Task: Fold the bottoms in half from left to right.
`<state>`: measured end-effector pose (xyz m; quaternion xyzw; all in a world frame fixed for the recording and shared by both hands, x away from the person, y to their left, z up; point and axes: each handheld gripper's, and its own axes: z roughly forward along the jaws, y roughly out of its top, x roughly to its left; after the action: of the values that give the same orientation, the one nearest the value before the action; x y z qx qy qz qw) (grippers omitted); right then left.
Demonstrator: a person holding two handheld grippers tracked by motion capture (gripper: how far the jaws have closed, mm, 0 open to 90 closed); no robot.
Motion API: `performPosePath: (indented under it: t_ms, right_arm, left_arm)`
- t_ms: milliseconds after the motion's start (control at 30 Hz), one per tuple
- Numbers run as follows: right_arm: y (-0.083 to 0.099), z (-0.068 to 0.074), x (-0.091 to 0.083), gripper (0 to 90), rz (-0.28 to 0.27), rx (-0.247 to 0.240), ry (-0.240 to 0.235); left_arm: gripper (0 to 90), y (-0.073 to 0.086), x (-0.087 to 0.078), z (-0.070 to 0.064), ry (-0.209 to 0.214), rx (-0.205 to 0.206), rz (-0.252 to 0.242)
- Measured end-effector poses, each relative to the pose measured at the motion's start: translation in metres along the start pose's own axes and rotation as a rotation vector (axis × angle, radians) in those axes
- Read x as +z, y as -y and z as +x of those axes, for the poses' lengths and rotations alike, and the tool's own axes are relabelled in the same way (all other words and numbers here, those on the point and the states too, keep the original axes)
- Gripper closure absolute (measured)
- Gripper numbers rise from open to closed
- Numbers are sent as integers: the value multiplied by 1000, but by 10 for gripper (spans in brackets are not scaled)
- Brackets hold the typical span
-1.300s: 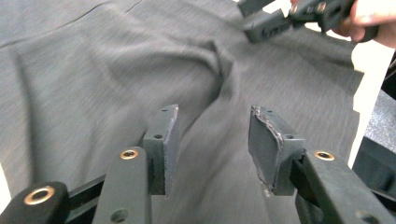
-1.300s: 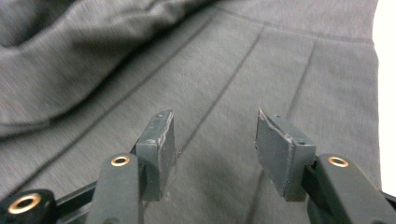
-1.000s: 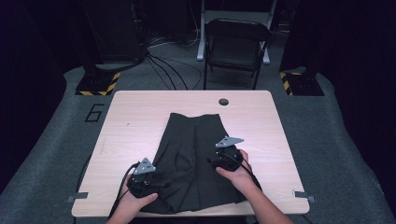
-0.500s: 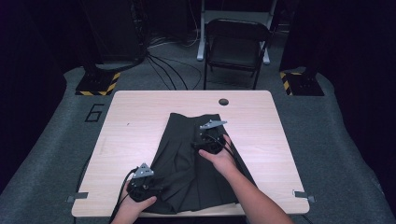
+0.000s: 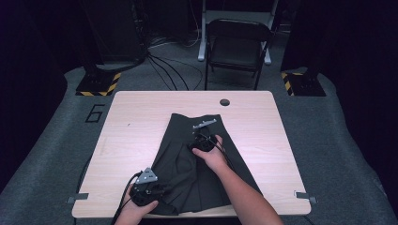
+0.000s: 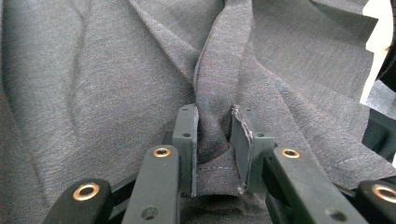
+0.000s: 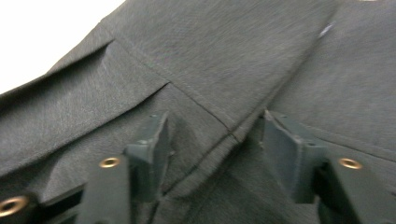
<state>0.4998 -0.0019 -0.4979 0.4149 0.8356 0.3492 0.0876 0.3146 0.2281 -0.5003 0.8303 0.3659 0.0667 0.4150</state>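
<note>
The left tool (image 5: 146,191) is at the near edge of the desk (image 5: 136,122), at about 7 o'clock. Its jaws pinch a fold at the hem of the dark skirt (image 6: 116,84). The skirt (image 5: 197,164) lies flat in the middle of the desk, with its wide end near the person. Farther off, at about 12 o'clock on the skirt, the right tool (image 5: 201,140) rests on the cloth with its jaws wide apart, holding nothing. A chair (image 5: 237,47) stands past the desk.

In the right gripper view the skirt (image 7: 224,70) is blurred and runs off every edge. In the high view the person's right hand (image 5: 210,152) covers part of it, and both forearms are cut off by the bottom edge.
</note>
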Motion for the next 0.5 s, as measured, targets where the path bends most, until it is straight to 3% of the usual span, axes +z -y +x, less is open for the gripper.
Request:
performPosePath:
  t_ms: [33,67,100,267,300,467,500]
  right_arm:
    - [1,3,5,511,19,-14,9]
    - [1,3,5,511,19,-14,9]
    - [1,5,7,566,15,-44,15]
    - [0,7,4,663,-6,-82,23]
    - [-1,9,1,707,-32,-91,26]
    - [-4,14,-10,759,-93,-133,43]
    - [-5,15,-12,765,-103,-121,38]
  left_arm:
    - [720,0,0,-1,-4,-6,-2]
    - [727,0,0,-1,-4,-6,-2]
    - [748,1,-1,-2,-8,5,-11]
    - [815,-2,-5,-7,3,27,-26]
    - [821,-4,-7,-11,10,39,-42]
    - [835,-10,-12,-19,52,56,-71]
    - [836,-12,-13,-20,70,58,-76]
